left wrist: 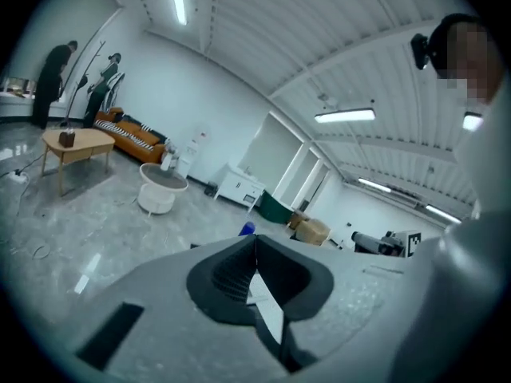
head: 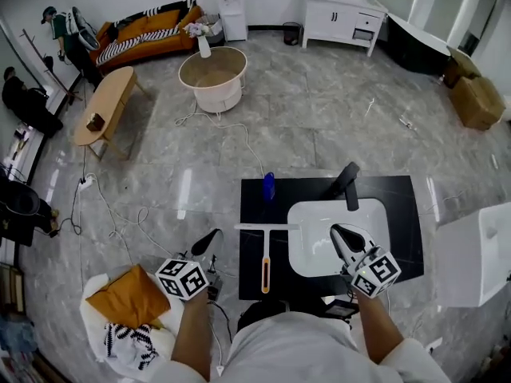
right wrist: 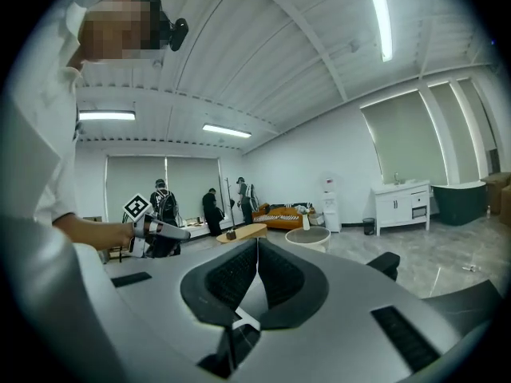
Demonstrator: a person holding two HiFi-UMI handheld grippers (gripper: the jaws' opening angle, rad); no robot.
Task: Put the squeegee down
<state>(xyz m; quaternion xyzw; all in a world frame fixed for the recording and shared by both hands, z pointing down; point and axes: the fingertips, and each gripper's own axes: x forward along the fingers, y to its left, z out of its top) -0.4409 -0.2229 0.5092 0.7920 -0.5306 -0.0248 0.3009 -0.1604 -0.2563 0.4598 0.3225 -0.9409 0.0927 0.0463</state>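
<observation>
The squeegee (head: 265, 255), with a white blade and a yellow-and-white handle, lies flat on the black counter (head: 403, 214), just left of the white sink basin (head: 307, 214). My left gripper (head: 209, 238) hangs left of the counter, apart from the squeegee, its jaws shut and empty (left wrist: 255, 244). My right gripper (head: 342, 231) hovers over the basin. Its jaws are also shut with nothing between them (right wrist: 257, 252). Each gripper shows in the other's view: the left gripper (right wrist: 164, 230), the right gripper (left wrist: 385, 244).
A black faucet (head: 348, 183) and a blue bottle (head: 268, 186) stand at the counter's far side. A white box (head: 475, 254) stands to the right. An orange cloth (head: 128, 298) and cables (head: 120, 222) lie on the floor at left. A round white table (head: 212, 78) stands farther off.
</observation>
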